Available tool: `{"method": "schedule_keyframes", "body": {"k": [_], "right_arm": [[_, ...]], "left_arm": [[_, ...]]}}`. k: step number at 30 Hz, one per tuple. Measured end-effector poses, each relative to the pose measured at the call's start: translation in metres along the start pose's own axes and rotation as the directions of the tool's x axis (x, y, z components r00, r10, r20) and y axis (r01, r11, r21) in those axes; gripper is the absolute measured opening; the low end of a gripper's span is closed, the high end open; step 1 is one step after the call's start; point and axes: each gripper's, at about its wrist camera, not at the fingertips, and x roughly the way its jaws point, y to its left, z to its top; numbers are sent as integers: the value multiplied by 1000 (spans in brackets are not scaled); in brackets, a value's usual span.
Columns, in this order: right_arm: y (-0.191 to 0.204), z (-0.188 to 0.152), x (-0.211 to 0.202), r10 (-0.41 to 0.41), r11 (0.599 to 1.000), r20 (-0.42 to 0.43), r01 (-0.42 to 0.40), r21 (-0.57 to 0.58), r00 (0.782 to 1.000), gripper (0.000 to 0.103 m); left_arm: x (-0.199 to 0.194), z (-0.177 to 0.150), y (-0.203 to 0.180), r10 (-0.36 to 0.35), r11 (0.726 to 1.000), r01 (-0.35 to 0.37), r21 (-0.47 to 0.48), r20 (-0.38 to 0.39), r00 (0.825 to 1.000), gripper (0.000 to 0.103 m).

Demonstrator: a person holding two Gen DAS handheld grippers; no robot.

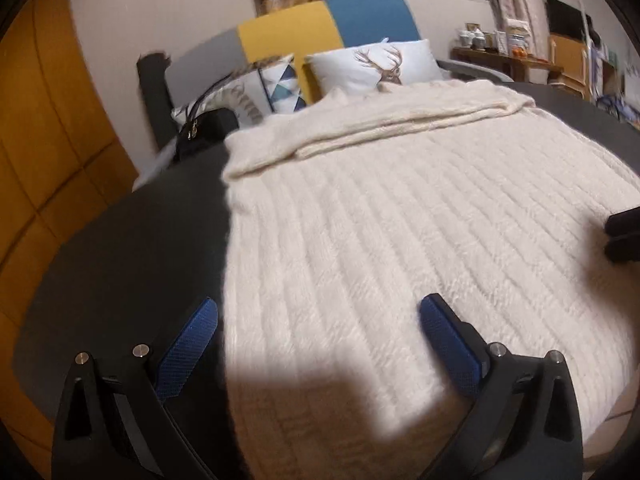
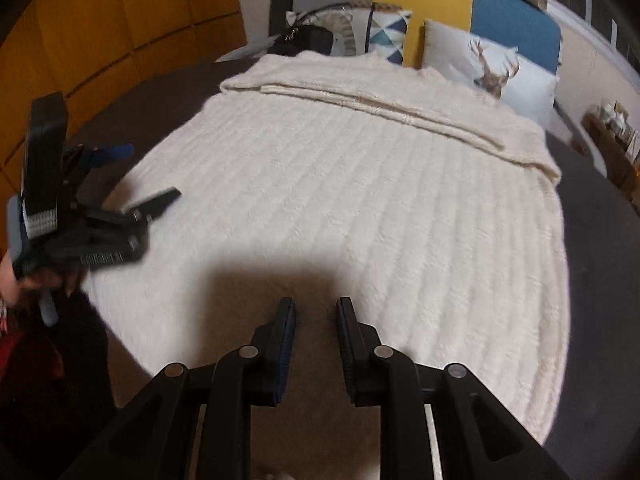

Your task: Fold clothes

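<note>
Covering most of the dark grey bed, a cream ribbed garment or throw lies spread flat with its ribs running toward the headboard; whether it is a sweater or a blanket cannot be told. Laid out this way, it offers clean edges for a fold.

- Far edge of the cream piece: already turned back on itself in a narrow band just below the pillows, which reads as a first fold in place.
- Headboard: grey, yellow and blue panels, well apart from the work.
- Deer-print pillow and triangle-print pillow: propped against the headboard, clear of the fabric being folded.
- Black handbag: resting at the bed's far left corner, beside the cream edge, not on it.
- Left tongs: jaws wide apart, empty, poised over the near left edge where cream meets grey, likely lining up a pinch.
- Right tongs: jaws nearly together with a narrow gap, nothing between them, hovering over the shadowed near edge.

Judgement: both tools sit at the near hem, suited to lifting it toward the far band.
</note>
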Motion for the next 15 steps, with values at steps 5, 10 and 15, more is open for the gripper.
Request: {"method": "schedule_keyframes", "body": {"k": [5,10,15], "right_arm": [[-22,-8,-10,70,994,4,-70,83,998,21],[-51,-2,-27,-85,989,24,81,121,996,23],[-80,-31,-27,-96,980,-39,101,171,995,23]], "left_arm": [[6,-1,8,-49,994,45,-103,-32,998,103],[4,-3,5,-32,993,28,-112,-28,999,103],[6,-4,10,-68,985,60,-160,-45,997,103]]}}
